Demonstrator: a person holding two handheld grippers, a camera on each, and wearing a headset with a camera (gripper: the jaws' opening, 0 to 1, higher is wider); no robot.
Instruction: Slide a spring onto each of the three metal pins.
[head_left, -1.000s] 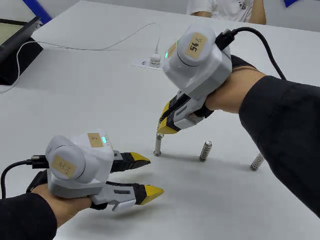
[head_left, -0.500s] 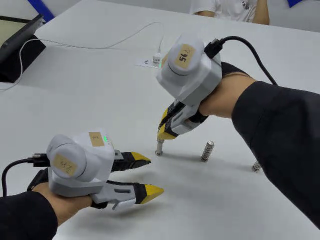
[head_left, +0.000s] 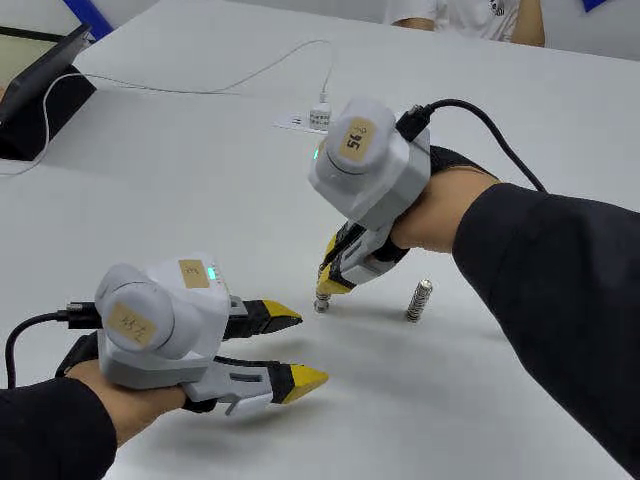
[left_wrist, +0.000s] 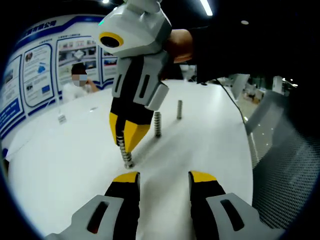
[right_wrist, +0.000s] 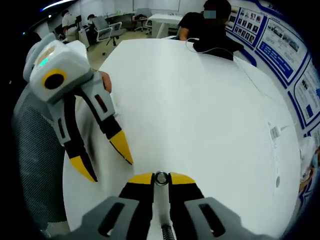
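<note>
My right gripper (head_left: 325, 286) points down at the table, shut on a coiled spring (left_wrist: 122, 145) that sits over the nearest metal pin (head_left: 321, 303). In the right gripper view the spring's ring end (right_wrist: 161, 178) shows between the closed yellow tips. A second pin wearing a spring (head_left: 419, 299) stands upright to its right. The left gripper view shows that one (left_wrist: 158, 124) and a third sprung pin (left_wrist: 179, 109) farther back. My left gripper (head_left: 290, 346) hovers open and empty near the table's front, a short way from the first pin, its fingers (right_wrist: 125, 150) spread.
The white table (head_left: 180, 170) carries a white cable with a small adapter (head_left: 322, 118) at the back and a dark monitor (head_left: 40, 85) at the far left. A person sits at the far edge. My right sleeve (head_left: 560, 300) covers the table's right side.
My right gripper has come down toward the table, sliding the spring lower on the pin. The sleeve now hides the third pin. The left gripper has stayed put.
</note>
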